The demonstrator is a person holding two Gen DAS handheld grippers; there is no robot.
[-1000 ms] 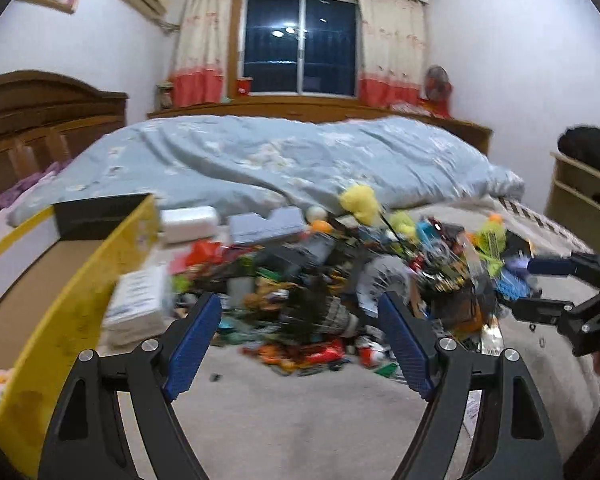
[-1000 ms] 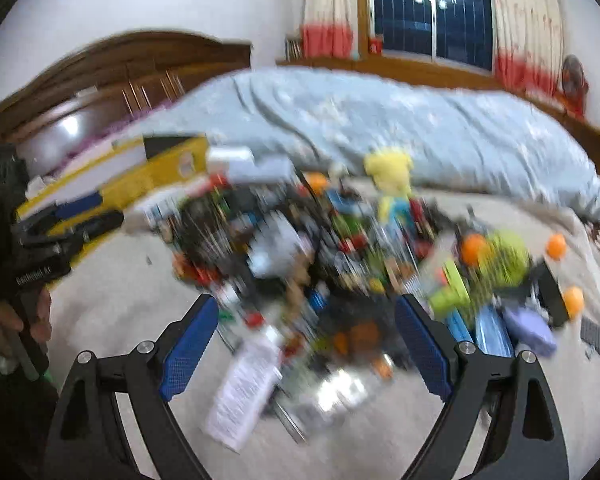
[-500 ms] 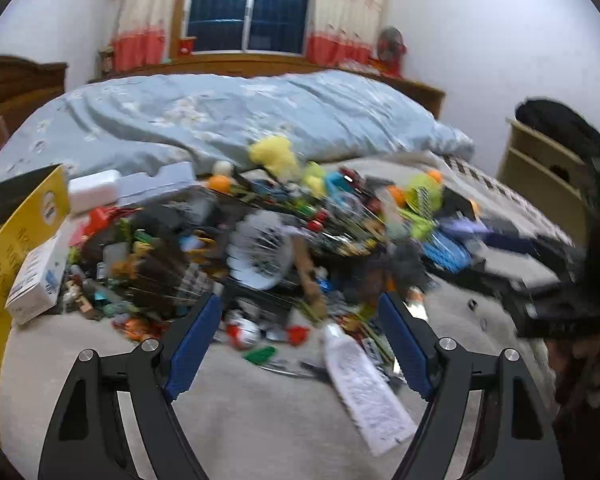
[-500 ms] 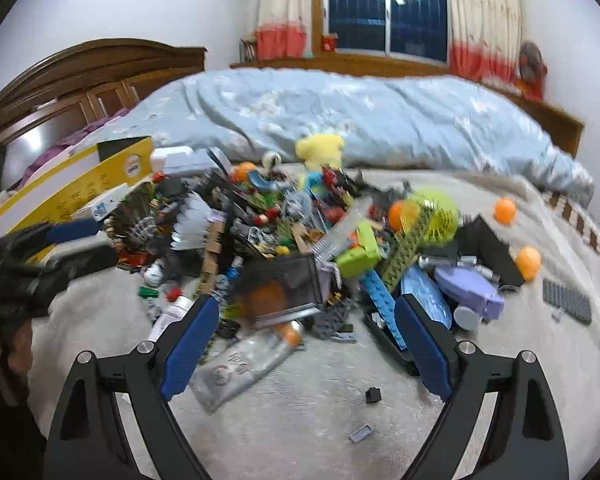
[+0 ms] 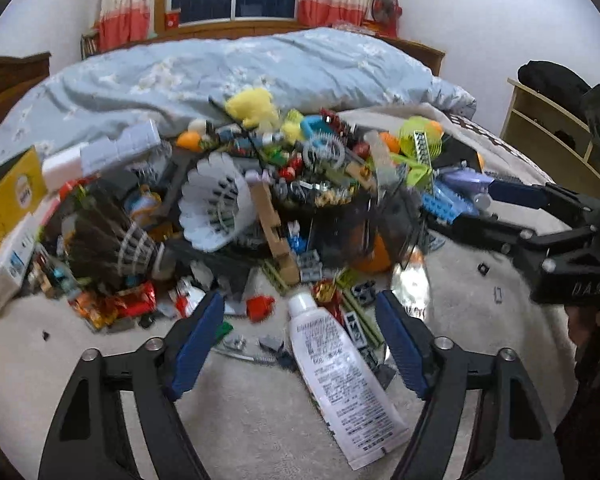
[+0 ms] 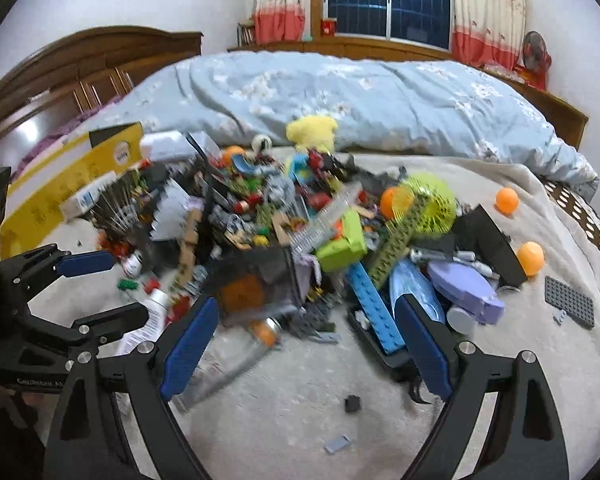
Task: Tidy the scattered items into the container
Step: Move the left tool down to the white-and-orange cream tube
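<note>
A heap of scattered toys and small items lies on the beige blanket, also in the right wrist view. A white tube lies nearest, between the open jaws of my left gripper. My right gripper is open and empty over a dark clear box and a blue brick. The yellow cardboard box stands at the heap's left, also at the left edge of the left wrist view. Each gripper shows in the other's view.
A white shuttlecock and a dark one lie in the heap. Orange balls and a grey plate lie at the right. A blue duvet is behind. A wooden shelf stands at far right.
Both grippers have moved closer and lower over the heap. The left view has swung right, so the white tube now lies between its jaws. Both stay open.
</note>
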